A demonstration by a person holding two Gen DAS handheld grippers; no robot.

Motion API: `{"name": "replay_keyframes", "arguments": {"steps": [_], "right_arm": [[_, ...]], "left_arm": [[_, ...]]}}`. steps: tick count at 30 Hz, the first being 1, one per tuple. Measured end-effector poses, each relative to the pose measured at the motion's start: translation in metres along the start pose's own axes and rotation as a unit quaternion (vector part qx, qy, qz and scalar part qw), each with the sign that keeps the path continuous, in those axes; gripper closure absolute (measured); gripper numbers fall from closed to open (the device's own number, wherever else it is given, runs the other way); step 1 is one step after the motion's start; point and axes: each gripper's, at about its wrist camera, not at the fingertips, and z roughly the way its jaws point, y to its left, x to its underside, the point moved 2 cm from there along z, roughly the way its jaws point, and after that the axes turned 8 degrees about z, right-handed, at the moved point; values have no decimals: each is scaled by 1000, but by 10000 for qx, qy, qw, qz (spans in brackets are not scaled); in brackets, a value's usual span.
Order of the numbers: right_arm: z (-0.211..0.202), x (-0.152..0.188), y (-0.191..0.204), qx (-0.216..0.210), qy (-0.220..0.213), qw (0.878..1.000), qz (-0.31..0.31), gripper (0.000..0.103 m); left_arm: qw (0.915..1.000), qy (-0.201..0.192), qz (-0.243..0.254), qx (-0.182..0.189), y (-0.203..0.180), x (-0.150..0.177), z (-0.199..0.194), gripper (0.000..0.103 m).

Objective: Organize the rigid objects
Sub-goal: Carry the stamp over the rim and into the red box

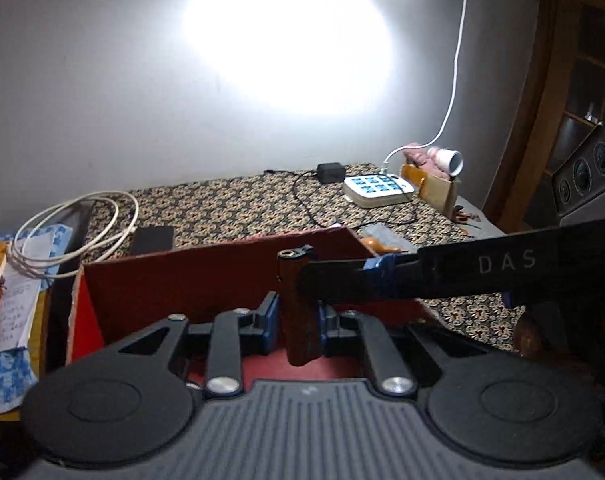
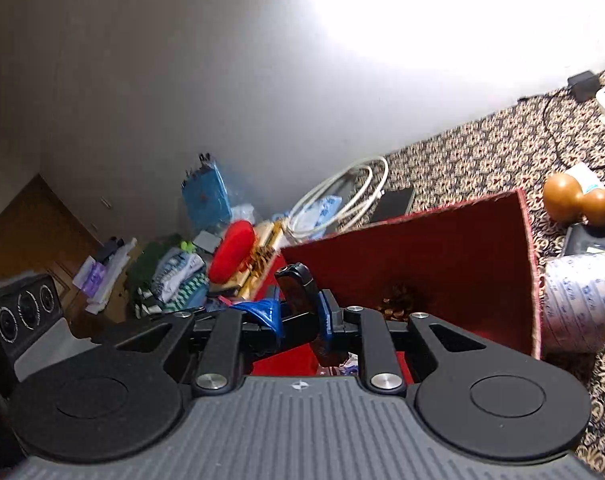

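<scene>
A dark red-brown bar-shaped tool point(image 1: 298, 312) with a round black end stands upright over the open red box point(image 1: 190, 276). My left gripper point(image 1: 298, 320) is shut on its lower part. My right gripper point(image 2: 300, 312) is shut on the same tool point(image 2: 298, 292); its long black finger point(image 1: 462, 272) crosses the left wrist view from the right and meets the tool near its top. The red box point(image 2: 442, 256) fills the middle of the right wrist view, with small brown bits on its floor point(image 2: 402, 300). Each gripper's camera unit shows in the other's view.
A patterned cloth point(image 1: 242, 204) covers the table. On it lie a white power strip point(image 1: 378, 190), a black adapter point(image 1: 330, 172), a coiled white cable point(image 1: 74, 232), a brown gourd point(image 2: 574, 200) and a tape roll point(image 2: 578, 300). Clutter and a red case point(image 2: 232, 250) sit left of the box.
</scene>
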Motion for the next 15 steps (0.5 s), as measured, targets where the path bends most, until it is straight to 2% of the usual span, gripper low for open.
{"name": "replay_keyframes", "arguments": {"steps": [8, 15], "right_arm": [[63, 1, -26, 524, 1120, 9914, 421, 101], [94, 8, -35, 996, 1803, 9766, 614, 101]], "left_arm": [[9947, 905, -491, -40, 32, 30, 44, 95], [9821, 1751, -693, -88, 41, 43, 73, 95]]}}
